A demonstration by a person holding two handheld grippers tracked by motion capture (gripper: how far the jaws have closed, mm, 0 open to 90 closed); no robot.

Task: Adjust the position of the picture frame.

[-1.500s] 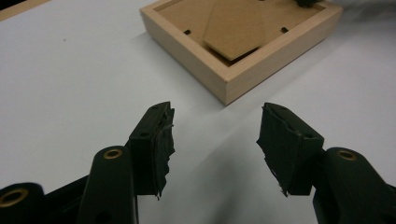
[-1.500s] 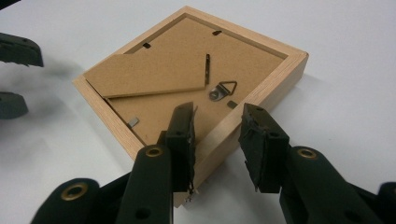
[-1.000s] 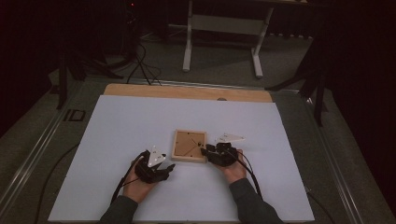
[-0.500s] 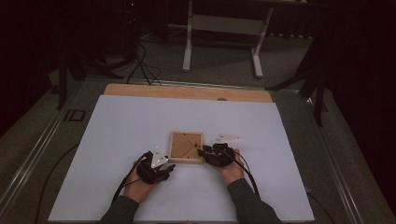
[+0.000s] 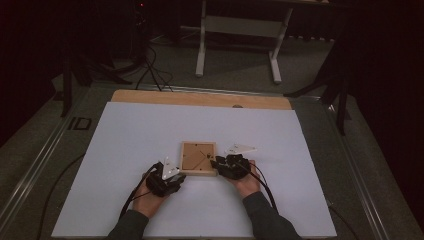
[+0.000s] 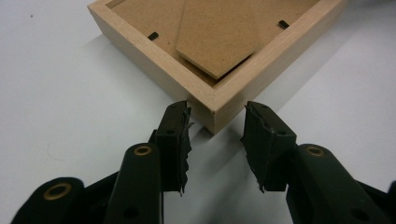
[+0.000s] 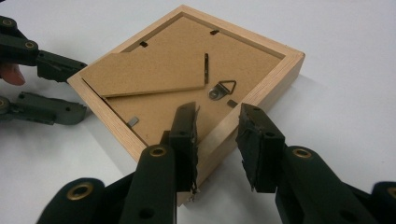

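Squaring up both grips comes first, I judge: each gripper should seat on wood before any lift, or the frame will twist. On the white sheet (image 5: 150, 130), near the middle of its near edge, the wooden picture frame (image 5: 198, 158) lies back-side up (hanger and stand showing). My right gripper (image 7: 217, 119) straddles a side rail, jaws spread; I cannot tell if the pads press. My left gripper (image 6: 215, 122), whose jaws have just been closing, stands spread around the near-left corner, pads clear of the wood.
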